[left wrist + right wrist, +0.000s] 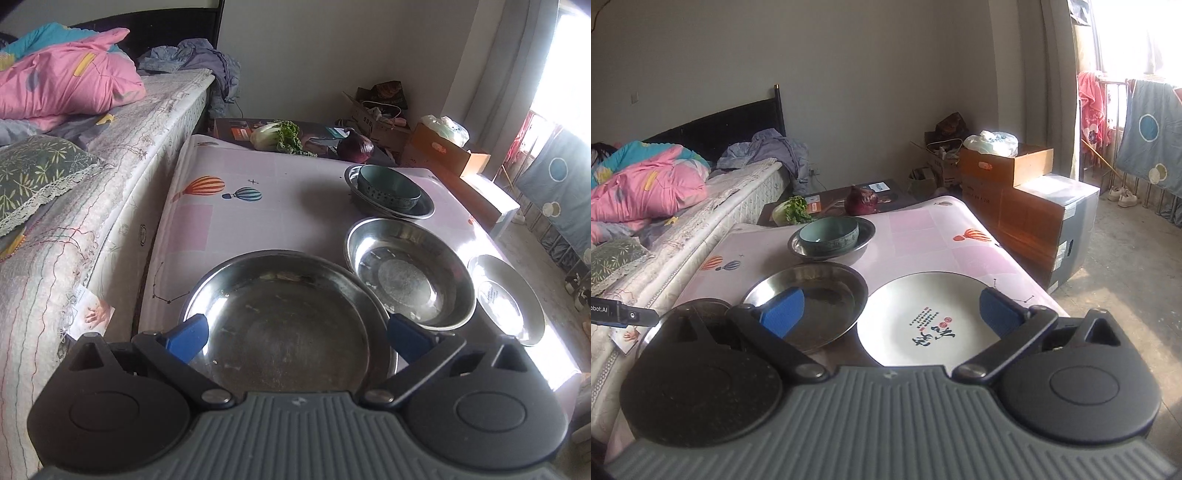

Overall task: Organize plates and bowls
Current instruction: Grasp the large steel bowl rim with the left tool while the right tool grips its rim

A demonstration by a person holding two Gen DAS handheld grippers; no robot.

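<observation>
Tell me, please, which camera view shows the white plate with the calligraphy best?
The right wrist view: the white plate lies nearly whole, its lettering visible. The left wrist view shows only a glare-washed plate at the table's right edge, lettering faint.

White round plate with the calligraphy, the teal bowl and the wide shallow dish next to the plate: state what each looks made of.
White round plate with red and black calligraphy: likely glazed ceramic, opaque and smooth with a printed design. Teal bowl: probably glazed ceramic too, with a thick rim, soft sheen and patterned outer band. Wide shallow dish: metal, apparently stainless steel, grey and mirror-like with a dull scuffed base.
</observation>
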